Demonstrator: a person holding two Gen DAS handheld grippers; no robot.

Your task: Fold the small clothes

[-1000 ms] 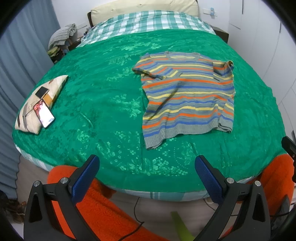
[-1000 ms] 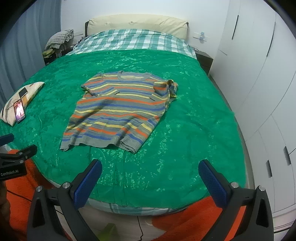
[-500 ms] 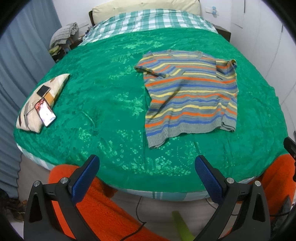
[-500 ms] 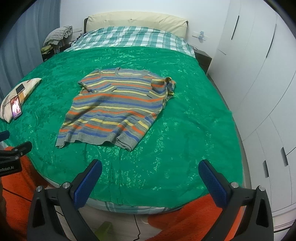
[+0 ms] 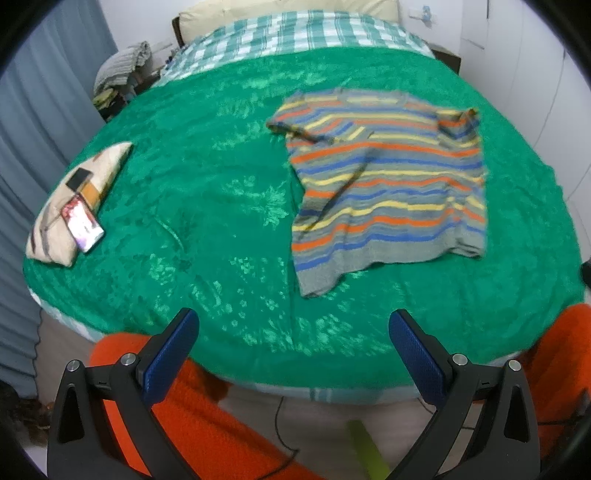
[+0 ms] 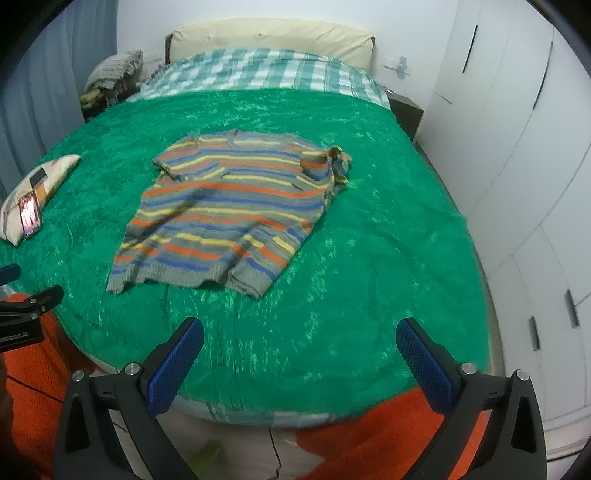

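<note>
A small striped knit sweater (image 5: 388, 184) in grey, orange, blue and yellow lies flat on the green bedspread (image 5: 221, 206), neck toward the headboard. Its right sleeve (image 6: 332, 162) is bunched up; the near right hem corner is folded under. It also shows in the right wrist view (image 6: 229, 210). My left gripper (image 5: 293, 332) is open and empty, hanging over the bed's near edge, short of the sweater's hem. My right gripper (image 6: 299, 339) is open and empty, also over the near edge, below the sweater. The left gripper's side (image 6: 26, 314) shows at the right view's left edge.
A small patterned pillow (image 5: 74, 199) with a lit phone (image 5: 83, 225) on it lies at the bed's left edge. A checked blanket (image 5: 295, 33) and cream headboard are at the far end. White wardrobe doors (image 6: 517, 147) stand to the right. An orange rug (image 5: 207, 417) lies below.
Both grippers have moved slightly forward toward the bed, so the sweater sits lower and larger in both views. Jaws stay open. The sweater has not moved.
</note>
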